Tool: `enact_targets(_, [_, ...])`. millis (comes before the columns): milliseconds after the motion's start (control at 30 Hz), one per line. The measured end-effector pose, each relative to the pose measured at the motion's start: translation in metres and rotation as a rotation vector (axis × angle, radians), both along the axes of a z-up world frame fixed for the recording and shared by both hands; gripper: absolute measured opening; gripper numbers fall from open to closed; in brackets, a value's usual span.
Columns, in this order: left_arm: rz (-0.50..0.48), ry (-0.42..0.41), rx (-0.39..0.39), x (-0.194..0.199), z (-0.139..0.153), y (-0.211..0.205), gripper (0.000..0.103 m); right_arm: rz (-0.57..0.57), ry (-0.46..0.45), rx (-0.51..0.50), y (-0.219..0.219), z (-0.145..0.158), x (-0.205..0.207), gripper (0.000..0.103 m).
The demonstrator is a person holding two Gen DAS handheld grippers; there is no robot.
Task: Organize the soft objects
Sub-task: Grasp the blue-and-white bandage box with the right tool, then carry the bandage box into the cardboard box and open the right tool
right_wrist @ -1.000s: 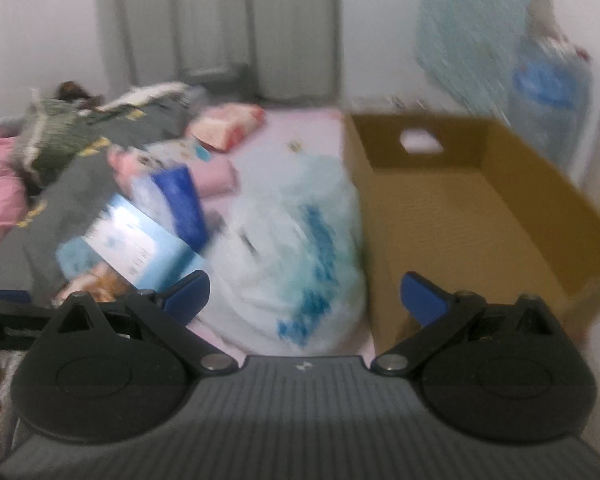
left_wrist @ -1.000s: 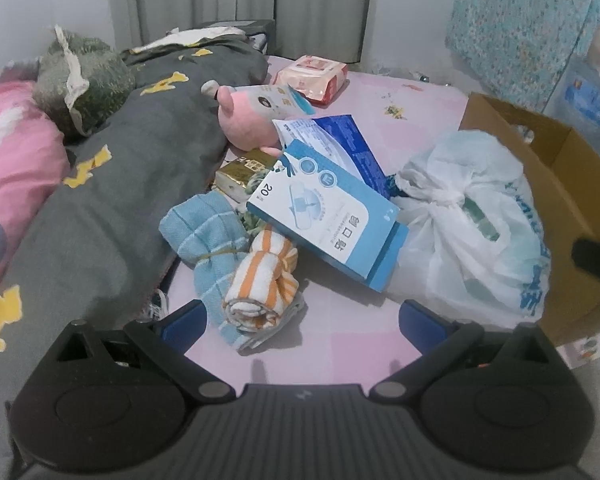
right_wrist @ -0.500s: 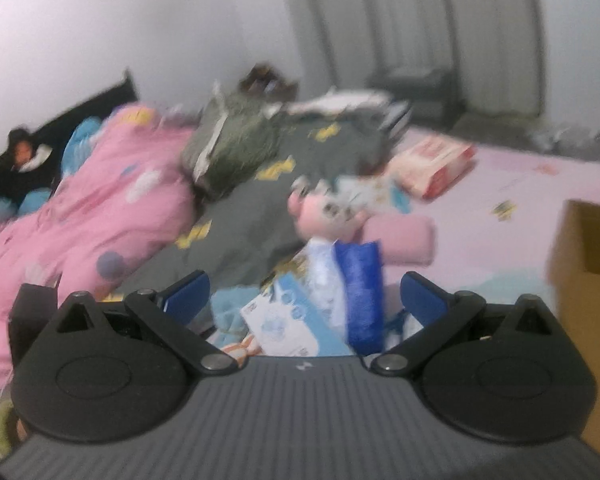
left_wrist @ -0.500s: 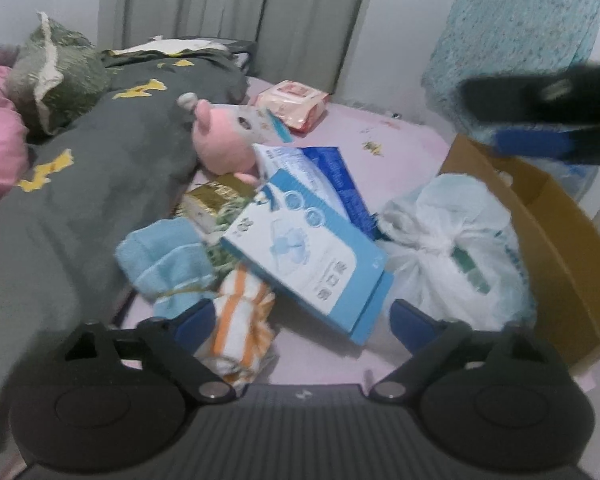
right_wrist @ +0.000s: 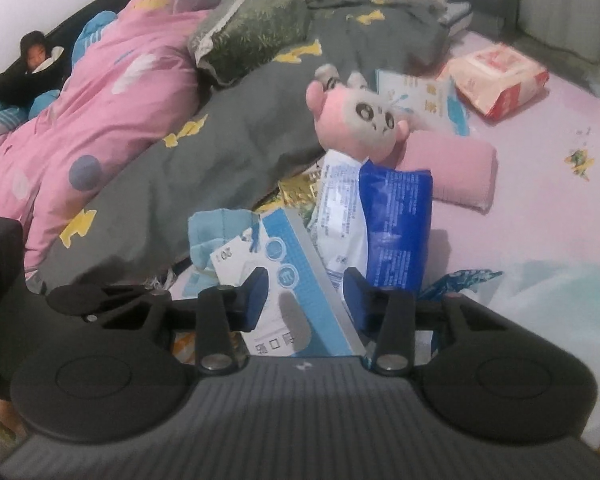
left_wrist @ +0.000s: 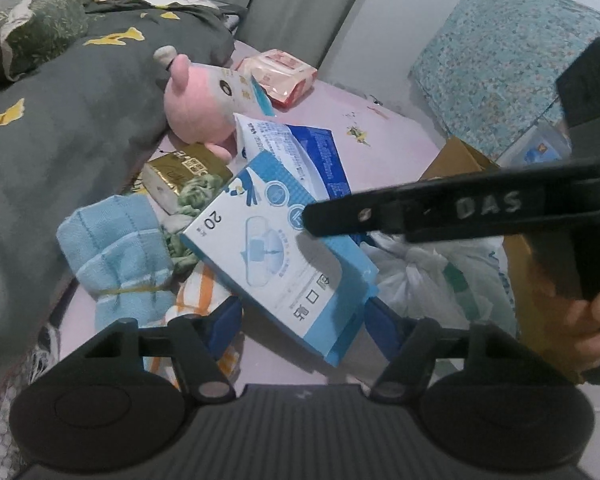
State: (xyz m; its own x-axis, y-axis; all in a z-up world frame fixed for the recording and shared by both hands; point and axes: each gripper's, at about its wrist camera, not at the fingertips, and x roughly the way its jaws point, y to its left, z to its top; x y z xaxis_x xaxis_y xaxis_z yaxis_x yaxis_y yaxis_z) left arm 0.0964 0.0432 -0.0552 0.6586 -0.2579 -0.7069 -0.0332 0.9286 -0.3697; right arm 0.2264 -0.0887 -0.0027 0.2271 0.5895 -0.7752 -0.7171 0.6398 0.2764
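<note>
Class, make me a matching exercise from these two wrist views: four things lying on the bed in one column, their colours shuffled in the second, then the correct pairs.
Things:
1. plush toy
2. rolled towel
3. flat box marked 20
4. wrapped packet beside the plush toy

Colours:
A. gold
B. pink with a white face
C. white and blue
D. light blue

Pairs: 1-B, 2-D, 3-C, 4-A

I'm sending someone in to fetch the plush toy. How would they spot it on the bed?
On the pink bed sheet, look along the edge of the grey duvet with yellow shapes. The plush toy lies there behind the blue packets: the only pink stuffed head, with a pale face and dark round eyes.
</note>
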Motion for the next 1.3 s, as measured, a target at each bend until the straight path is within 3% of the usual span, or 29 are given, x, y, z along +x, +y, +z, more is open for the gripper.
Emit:
enact_targets(200, [0.015,-0.009,0.008,0.008,-0.004,-0.002,0.069,0.0,0.093,0.011,-0.002,-0.026,0.012,0.039])
enact_targets(333, [0.03,-0.036,0.061,0.008,0.005,-0.006,0.069,-0.025,0.13,0.051,-0.01,-0.027,0.017,0.032])
enact_targets(500, [0.037,-0.091,0.111,0.001,0.027,-0.01,0.069,-0.044,0.139,0.12,-0.021,-0.012,0.014,0.029])
enact_targets(733, [-0.002,-0.24,0.213,-0.006,0.082,-0.039,0.071,-0.072,0.068,0.229,-0.053,0.038,0.001,0.029])
enact_targets(1033, [-0.239,-0.351,0.183,0.042,0.132,-0.128,0.075,-0.282,-0.042,0.361,-0.18,0.096,-0.002,0.029])
enact_targets(1300, [-0.428,-0.262,0.096,0.128,0.118,-0.223,0.075,-0.529,-0.054,0.362,-0.306,0.092,0.017,0.029])
